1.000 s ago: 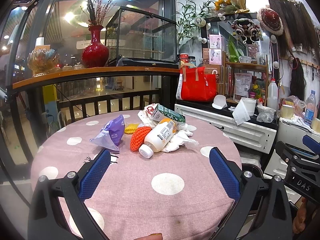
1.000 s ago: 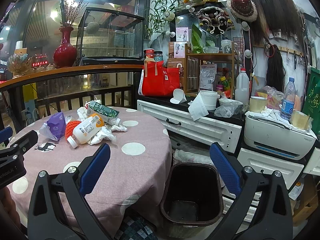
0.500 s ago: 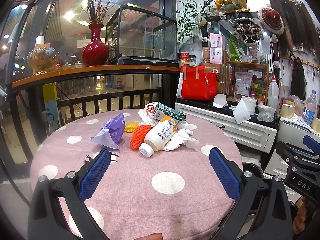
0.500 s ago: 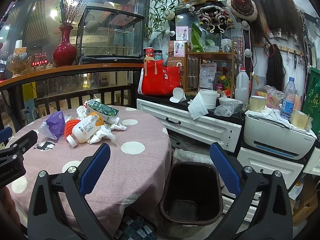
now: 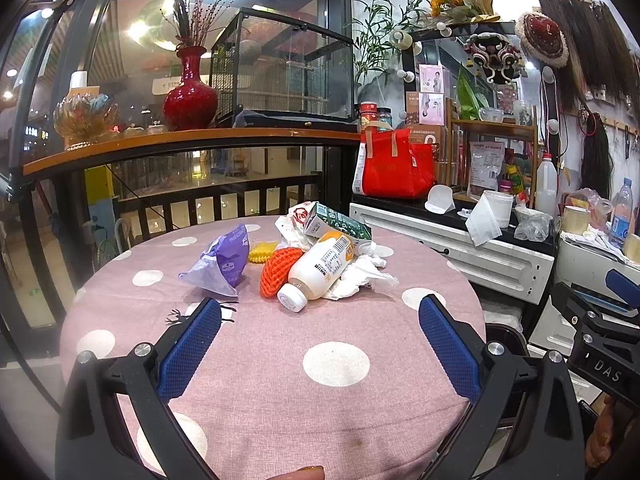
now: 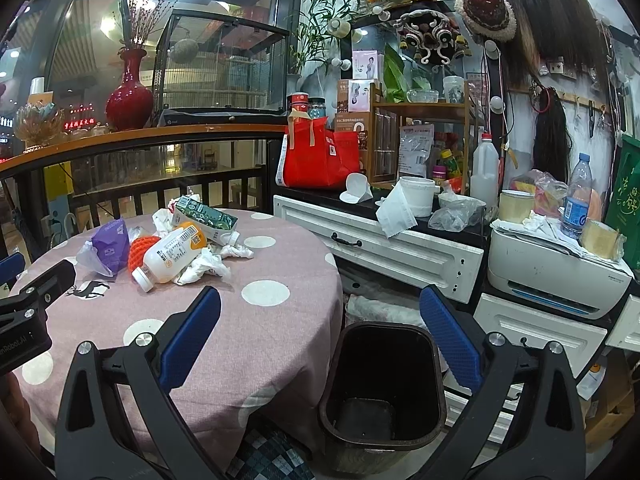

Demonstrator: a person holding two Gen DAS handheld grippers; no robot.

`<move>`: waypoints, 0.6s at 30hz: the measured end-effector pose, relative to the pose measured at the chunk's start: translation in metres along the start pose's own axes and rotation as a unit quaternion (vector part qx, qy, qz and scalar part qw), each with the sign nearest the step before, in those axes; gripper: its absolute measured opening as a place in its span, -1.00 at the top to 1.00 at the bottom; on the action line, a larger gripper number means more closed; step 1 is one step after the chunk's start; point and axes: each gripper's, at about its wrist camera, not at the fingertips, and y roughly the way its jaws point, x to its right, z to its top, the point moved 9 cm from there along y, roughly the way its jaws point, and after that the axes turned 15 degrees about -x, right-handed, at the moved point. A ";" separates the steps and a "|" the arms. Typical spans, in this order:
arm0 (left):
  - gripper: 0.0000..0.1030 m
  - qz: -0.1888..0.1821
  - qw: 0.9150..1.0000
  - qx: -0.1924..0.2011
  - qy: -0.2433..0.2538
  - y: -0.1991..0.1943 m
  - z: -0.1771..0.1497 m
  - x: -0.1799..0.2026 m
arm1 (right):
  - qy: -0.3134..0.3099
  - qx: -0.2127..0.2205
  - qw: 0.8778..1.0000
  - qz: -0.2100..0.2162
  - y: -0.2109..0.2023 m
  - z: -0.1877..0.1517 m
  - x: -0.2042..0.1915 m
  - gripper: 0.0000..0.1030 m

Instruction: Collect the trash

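Both hand-held grippers, left (image 5: 320, 324) and right (image 6: 320, 316), gape empty; the capped white plastic bottle (image 5: 318, 270) looks light and slick, so I'd grip mid-body.

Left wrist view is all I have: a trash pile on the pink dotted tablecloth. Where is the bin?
Observer: A dark plastic waste bin stands on the floor just off the round table's right edge, below the white drawer cabinet.
Operator: Anything in it?
Observer: It looks empty; its bare bottom shows.
Operator: Is the right gripper carrying something?
Observer: No. The right gripper is open and empty, above the bin.
Operator: And my own gripper?
Observer: The left gripper is open too, short of the white plastic bottle lying on the crumpled white tissues.
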 end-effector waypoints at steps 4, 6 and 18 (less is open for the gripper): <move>-0.89 0.001 1.000 0.000 0.000 0.000 -0.001 0.000 | -0.001 -0.002 1.000 -0.001 0.001 -0.001 0.000 -0.91; -0.89 0.000 1.000 -0.001 0.000 0.000 -0.001 -0.001 | -0.001 -0.003 1.000 -0.001 0.002 -0.002 0.000 -0.91; -0.89 -0.004 0.999 -0.037 0.005 0.015 -0.008 -0.001 | -0.008 -0.038 0.999 -0.006 0.020 -0.010 -0.001 -0.91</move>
